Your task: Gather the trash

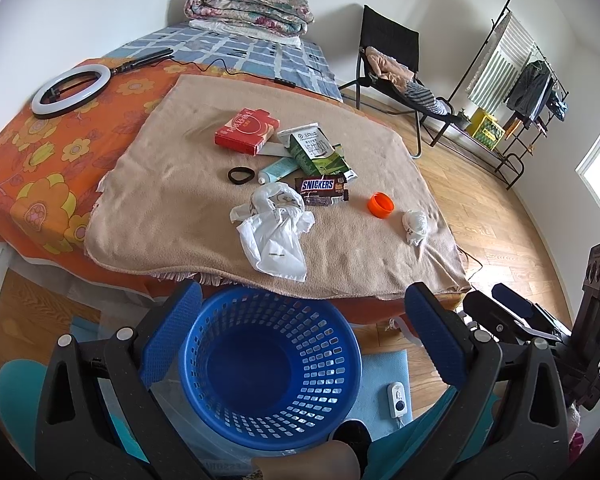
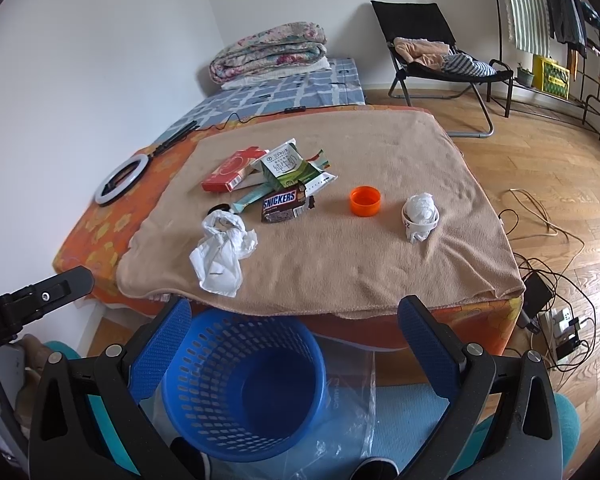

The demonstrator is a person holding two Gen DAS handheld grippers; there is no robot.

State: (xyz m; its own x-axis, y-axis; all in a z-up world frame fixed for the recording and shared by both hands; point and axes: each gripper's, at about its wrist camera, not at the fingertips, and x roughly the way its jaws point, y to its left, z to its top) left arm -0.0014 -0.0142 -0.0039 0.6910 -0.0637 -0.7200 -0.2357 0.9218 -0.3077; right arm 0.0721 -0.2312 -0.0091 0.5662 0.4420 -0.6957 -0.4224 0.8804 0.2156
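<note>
Looking down on a tan blanket (image 1: 340, 248) draped over the bed, with the trash scattered across its middle: a crumpled white plastic bag (image 1: 274, 236) nearest the near edge, a Snickers wrapper (image 1: 322, 191) just beyond it, an orange cap (image 1: 381, 205) to the right, a crushed paper cup (image 1: 414, 226) farther right, and a milk carton (image 1: 312, 150), red box (image 1: 246, 130) and tube (image 1: 274, 172) crowding together on the far side. Hovering the left gripper (image 1: 304, 292) and right gripper (image 2: 296, 304) over a blue basket (image 1: 268, 368) on the floor just below the blanket's near hem, both with jaws spread wide and gripping nothing. Judging the collecting as not yet begun, the basket showing bare inside. Favouring the bag as the nearest pick: coming down on its bunched top, pinching a thick fold rather than a loose flap, and avoiding snagging the blanket pile beneath. Leaving the black hair tie (image 1: 240, 176) alone, probably not being trash. Minding the cup, lying near the blanket's right edge and likely rolling off if nudged. Enjoying open room above the blanket, but watching the other gripper close alongside, the ring light (image 1: 72, 90) at far left and the cables (image 2: 540, 280) trailing over the floor on the right.
</note>
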